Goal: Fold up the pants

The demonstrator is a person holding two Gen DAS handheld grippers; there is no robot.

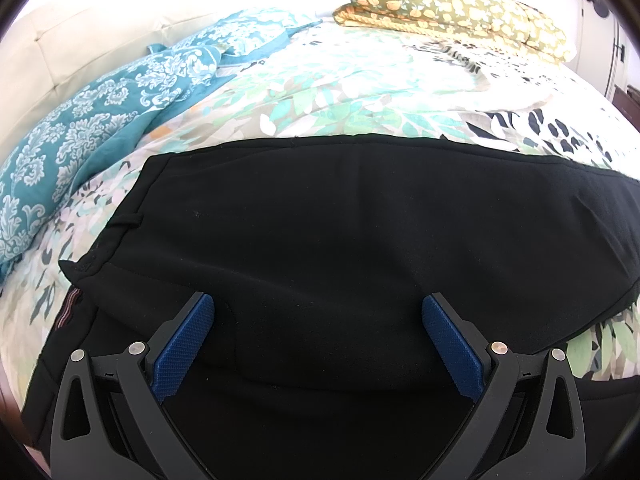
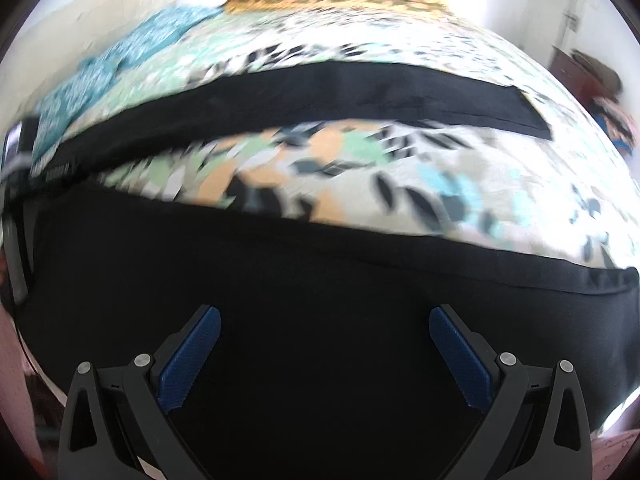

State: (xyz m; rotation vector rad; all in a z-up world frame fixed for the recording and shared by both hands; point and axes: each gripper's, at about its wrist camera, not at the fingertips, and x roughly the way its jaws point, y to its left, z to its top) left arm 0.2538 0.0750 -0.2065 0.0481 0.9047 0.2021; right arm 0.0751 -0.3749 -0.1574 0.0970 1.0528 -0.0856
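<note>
Clearly I am early in the fold: the black pants lie spread on the floral bedspread, filling the middle and lower part of my left wrist view, with what looks like the waistband end toward the lower left of the frame. In my right wrist view, which is smeared by motion blur, I see the two legs apart, one as a dark band across the upper middle and the other as a broad dark mass across the lower half, with bedspread showing between them. I judge from this that the legs have not yet been laid one over the other, so the lengthwise fold and the later cross folds all seem left to do. My left gripper has its blue pads spread wide over the cloth and holds nothing; my right gripper is likewise spread wide, empty, above the nearer leg. Whether either one touches the fabric I cannot tell. A teal patterned quilt sits bunched at the upper left of the left view, and a folded olive floral blanket lies at the top, both well apart from the pants. My next move probably calls for pinching an edge of one leg.
</note>
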